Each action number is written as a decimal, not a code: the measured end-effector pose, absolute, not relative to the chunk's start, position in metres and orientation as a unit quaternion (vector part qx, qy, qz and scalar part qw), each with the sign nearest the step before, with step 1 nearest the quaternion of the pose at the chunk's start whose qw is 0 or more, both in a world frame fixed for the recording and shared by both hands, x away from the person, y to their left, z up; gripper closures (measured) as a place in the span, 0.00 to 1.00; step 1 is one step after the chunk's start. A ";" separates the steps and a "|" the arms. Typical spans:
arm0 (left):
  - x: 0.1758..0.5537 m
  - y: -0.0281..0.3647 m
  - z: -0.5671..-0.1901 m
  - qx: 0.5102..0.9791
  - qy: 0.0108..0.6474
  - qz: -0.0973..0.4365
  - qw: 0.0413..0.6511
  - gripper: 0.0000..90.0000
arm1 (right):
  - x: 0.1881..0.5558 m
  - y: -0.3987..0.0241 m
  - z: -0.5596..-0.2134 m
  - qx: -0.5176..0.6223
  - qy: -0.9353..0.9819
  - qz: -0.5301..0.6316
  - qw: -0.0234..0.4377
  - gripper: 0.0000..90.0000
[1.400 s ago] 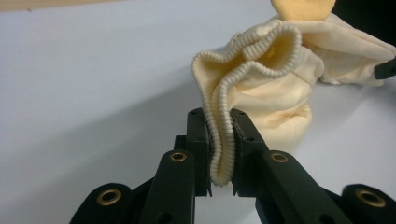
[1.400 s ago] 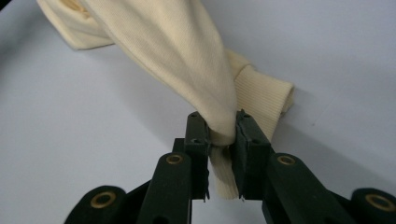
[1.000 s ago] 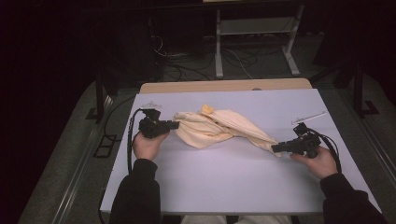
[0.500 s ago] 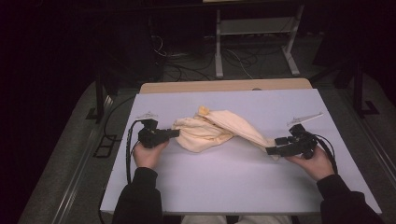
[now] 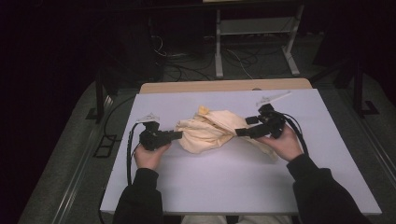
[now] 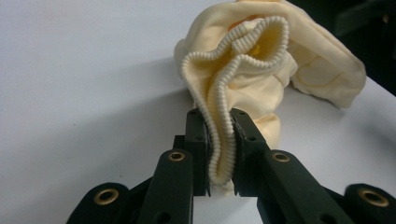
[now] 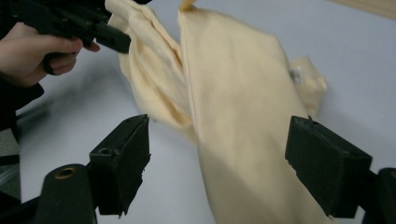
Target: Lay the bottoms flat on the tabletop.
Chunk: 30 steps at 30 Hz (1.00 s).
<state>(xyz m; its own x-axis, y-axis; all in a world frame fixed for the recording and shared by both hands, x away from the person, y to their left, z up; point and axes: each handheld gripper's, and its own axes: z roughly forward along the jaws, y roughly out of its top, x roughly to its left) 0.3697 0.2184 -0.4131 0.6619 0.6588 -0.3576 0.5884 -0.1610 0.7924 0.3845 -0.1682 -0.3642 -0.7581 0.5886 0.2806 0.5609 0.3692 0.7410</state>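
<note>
Your left gripper (image 6: pixel 218 140) pinches the ribbed edge of the cloth (image 5: pixel 210 130), bunched mid-table. Your right gripper (image 7: pixel 215 163) has just been opening, with cloth lying loose between its jaws. Pull left now and the free end may slide and bunch up more.

The person is wearing dark long sleeves (image 5: pixel 140 196) that are reaching down to the wrists, and a pair of black tongs is sitting in each hand. The left tongs (image 5: pixel 176 135) are showing two thick black jaws with small brass-coloured rings set into the arms, a black cable (image 5: pixel 129 154) is looping out behind them, and a small grey three-cornered plate (image 5: pixel 148 116) is sitting on top. The right tongs (image 5: pixel 239 132) are looking the same, with blocky black jaw pads, a brass ring on one arm, a black cable curving round the hand and a grey plate (image 5: pixel 272 98) sticking up on top.
</note>
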 end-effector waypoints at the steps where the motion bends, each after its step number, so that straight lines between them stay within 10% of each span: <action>1: 0.369 0.218 -0.413 0.760 0.409 0.035 0.503 0.86 | 0.389 -0.161 -0.362 0.345 0.829 0.440 0.018 0.24; 19: 0.367 0.217 -0.417 0.754 0.411 0.018 0.512 0.86 | 0.432 -0.126 -0.370 0.366 0.827 0.425 0.019 0.27; 25: 0.367 0.216 -0.416 0.756 0.408 0.019 0.512 0.86 | 0.435 -0.122 -0.380 0.379 0.846 0.374 0.024 0.70; 30: 0.365 0.215 -0.415 0.755 0.406 0.015 0.514 0.86 | 0.434 -0.125 -0.381 0.391 0.847 0.358 0.040 0.82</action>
